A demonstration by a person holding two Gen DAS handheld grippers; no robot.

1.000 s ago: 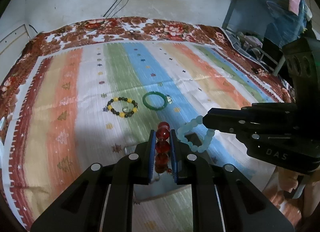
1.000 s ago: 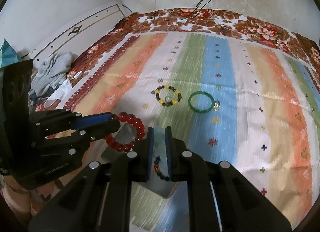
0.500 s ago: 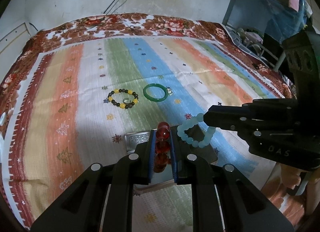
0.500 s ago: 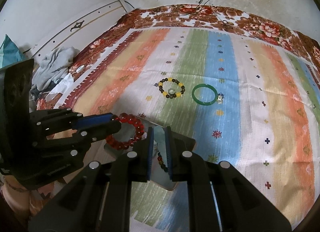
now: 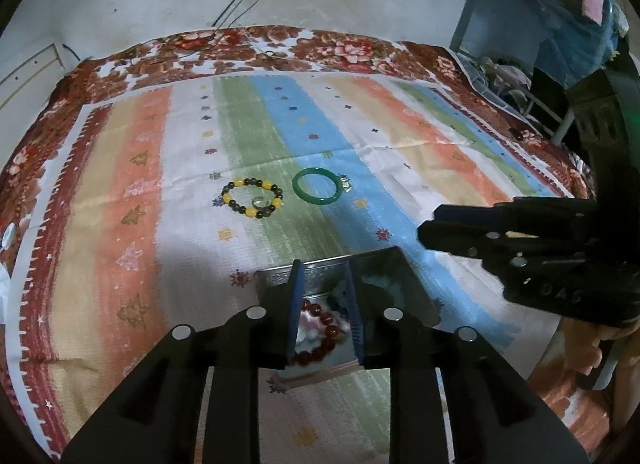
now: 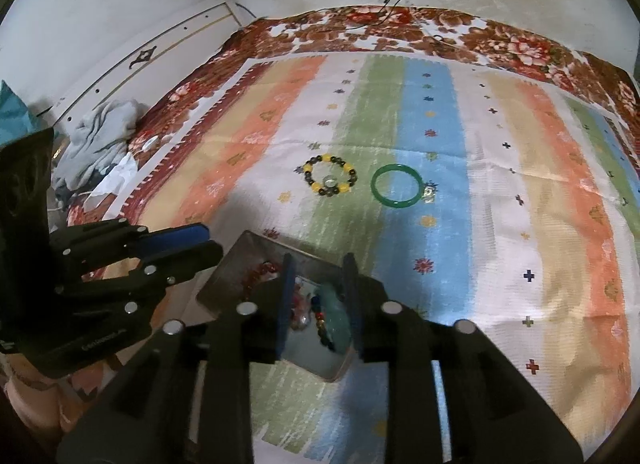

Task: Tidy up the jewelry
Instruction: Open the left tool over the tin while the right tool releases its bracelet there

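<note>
A shallow metal tray (image 5: 280, 278) was observed lying flat on the striped cloth (image 5: 120, 184), set skew to the stripes, with one corner pointing toward the floral border in the right wrist view (image 6: 248, 240). Inside it a red bead bracelet (image 5: 322, 328) was recorded lying flat as a loop, directly below and between the fingers of the left gripper (image 5: 324, 312), whose jaws stood spread with nothing between them. A pale blue-green bracelet (image 6: 334, 312) and a darker multicoloured bead strand (image 6: 322, 328) were seen in the same tray, under the right gripper (image 6: 316, 306), whose jaws were likewise spread and empty. Contact between either gripper and the tray could not be determined. From the left wrist, the right gripper (image 5: 500, 236) was noted to the right of the tray, above the cloth. Farther out on the cloth, well apart from the tray, a yellow-and-dark bead bracelet (image 5: 252, 199) lay flat with a small ring (image 5: 261, 203) inside its loop; just beside it lay a green bangle (image 5: 317, 186), with a second small ring (image 5: 345, 184) touching or nearly touching its outer edge. The view into the tray was partly blocked by the gripper fingers in both views. A heap of clothing (image 6: 96, 136) was noted beyond the left edge of the bed.
</note>
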